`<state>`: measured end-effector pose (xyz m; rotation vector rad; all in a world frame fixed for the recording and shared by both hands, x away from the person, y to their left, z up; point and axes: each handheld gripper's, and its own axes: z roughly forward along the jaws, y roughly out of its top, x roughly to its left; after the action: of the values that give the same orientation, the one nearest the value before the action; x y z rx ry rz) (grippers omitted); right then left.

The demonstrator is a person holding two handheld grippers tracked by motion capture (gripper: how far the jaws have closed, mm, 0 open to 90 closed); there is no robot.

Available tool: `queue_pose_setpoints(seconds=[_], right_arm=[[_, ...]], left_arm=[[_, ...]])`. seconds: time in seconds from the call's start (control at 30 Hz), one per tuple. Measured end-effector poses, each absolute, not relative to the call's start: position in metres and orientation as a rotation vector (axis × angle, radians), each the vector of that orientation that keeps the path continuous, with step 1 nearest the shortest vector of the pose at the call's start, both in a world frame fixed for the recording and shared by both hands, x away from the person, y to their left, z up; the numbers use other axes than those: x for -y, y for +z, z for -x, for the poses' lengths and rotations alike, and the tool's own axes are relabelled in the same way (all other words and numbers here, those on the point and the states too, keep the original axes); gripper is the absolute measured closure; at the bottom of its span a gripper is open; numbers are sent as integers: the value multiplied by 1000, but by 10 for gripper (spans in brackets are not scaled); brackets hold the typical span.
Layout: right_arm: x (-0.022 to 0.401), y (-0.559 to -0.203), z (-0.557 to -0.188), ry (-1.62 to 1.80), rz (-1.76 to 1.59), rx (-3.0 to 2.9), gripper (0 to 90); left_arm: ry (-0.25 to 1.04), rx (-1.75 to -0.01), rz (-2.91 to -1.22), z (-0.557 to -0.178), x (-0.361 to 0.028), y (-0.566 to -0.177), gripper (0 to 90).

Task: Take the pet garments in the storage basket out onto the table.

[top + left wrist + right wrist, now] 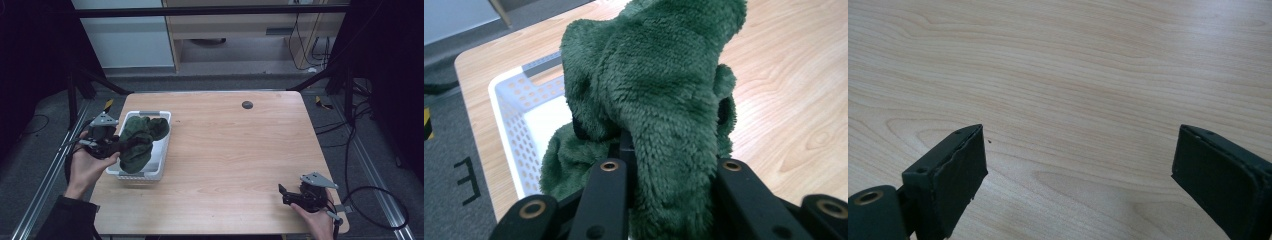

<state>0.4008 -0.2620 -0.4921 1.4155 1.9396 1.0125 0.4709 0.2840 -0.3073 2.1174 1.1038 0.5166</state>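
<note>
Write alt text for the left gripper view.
A fluffy dark green cloth is clamped between the left tool's two black jaws, above a white perforated basket on a light wooden table.

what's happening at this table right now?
A person works with a gripper in each hand. The left gripper is clamped on a dark green fleecy cloth, holding it bunched over a white perforated basket at the table's left side. The right gripper rests open near the front right corner, nothing between its jaws.
</note>
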Motion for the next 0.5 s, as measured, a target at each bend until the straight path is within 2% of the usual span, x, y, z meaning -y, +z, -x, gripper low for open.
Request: queue_pose_setpoints(seconds=[0.5], right_arm=[[262,-491,-400,1023,-1408,-1931,72]], left_arm=[[486,-964,-2199,-460,-250,-296,756]])
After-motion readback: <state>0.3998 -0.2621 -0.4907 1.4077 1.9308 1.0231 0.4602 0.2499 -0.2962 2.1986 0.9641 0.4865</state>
